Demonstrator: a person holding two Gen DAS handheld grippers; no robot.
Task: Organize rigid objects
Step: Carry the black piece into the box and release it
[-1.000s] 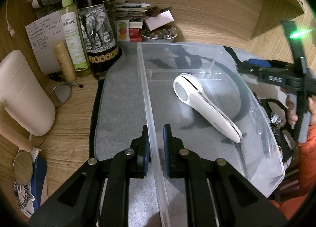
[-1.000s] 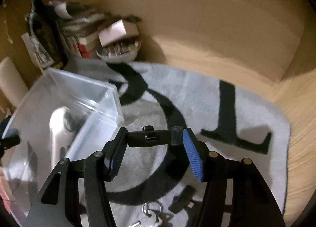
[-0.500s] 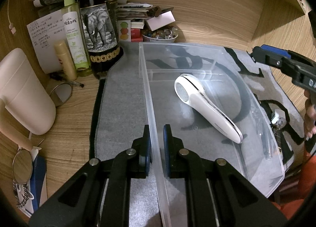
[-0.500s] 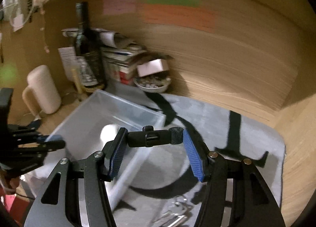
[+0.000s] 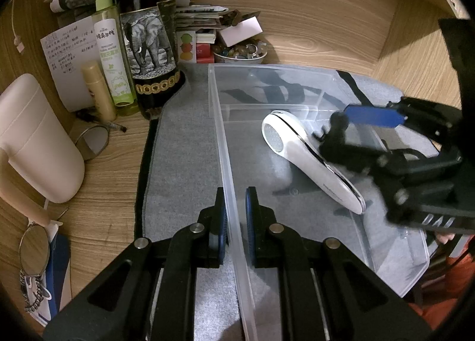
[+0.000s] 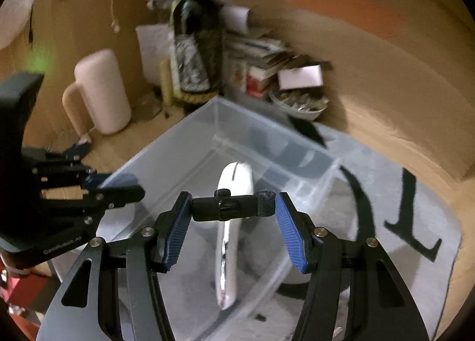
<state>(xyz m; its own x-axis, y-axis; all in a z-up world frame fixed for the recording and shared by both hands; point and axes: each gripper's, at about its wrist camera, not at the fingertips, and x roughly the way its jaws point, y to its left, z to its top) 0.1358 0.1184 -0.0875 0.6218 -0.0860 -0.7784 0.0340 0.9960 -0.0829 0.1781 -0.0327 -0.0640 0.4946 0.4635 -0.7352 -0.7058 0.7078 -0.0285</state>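
A clear plastic bin sits on a grey mat. A white handheld device lies inside it; it also shows in the right wrist view. My left gripper is shut on the bin's left wall, one finger on each side. My right gripper is shut on a small black bar-shaped object and holds it above the bin, over the white device. The right gripper also shows in the left wrist view, above the bin's right half.
A dark wine bottle, a green spray bottle, a small tube, books and a bowl of trinkets stand behind the bin. A cream jug and a round mirror sit on the left.
My right gripper has moved left with the black object, from over the mat to above the bin and the white device. My left gripper has stayed clamped on the bin wall.
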